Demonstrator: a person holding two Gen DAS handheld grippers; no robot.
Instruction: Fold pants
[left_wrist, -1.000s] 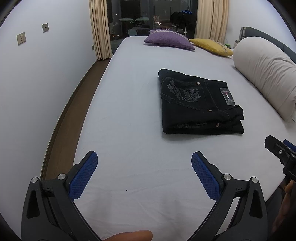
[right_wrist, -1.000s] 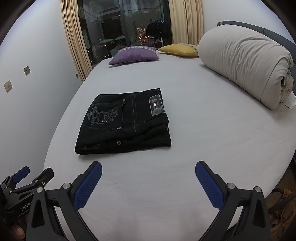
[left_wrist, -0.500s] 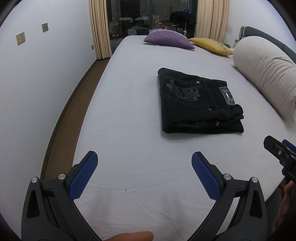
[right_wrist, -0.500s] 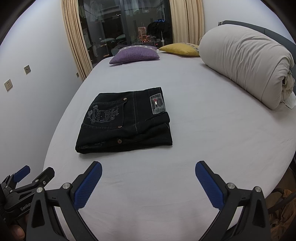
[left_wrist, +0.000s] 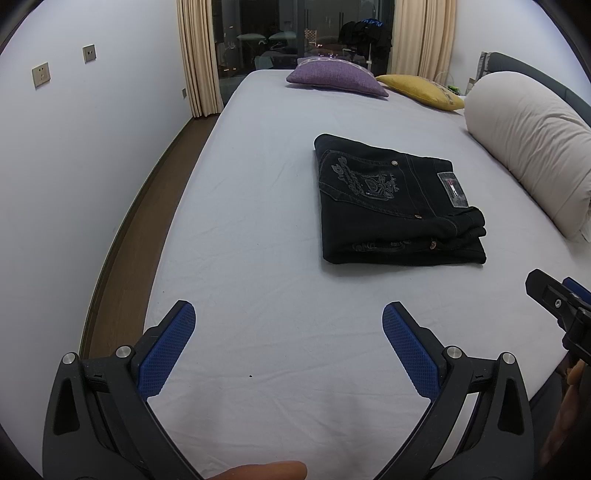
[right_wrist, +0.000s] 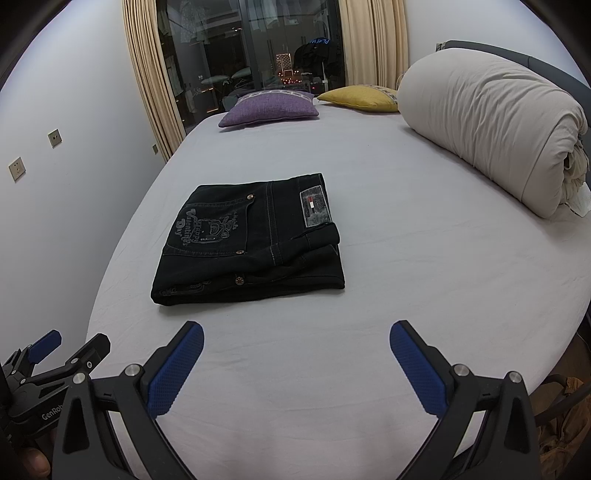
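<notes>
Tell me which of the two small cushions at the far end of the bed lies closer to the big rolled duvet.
The yellow fabric cushion; it lies beside the rolled beige duvet, while the purple cushion sits farther left.

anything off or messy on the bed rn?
Nothing stands out. The black pants lie folded in a compact stack on the bed sheet, apart from the rolled duvet. Both the left gripper and right gripper have open, empty jaws.

Pants (right_wrist: 251, 236) lie mid-bed (right_wrist: 406, 258), pillows (right_wrist: 271, 108) seemingly behind
</notes>
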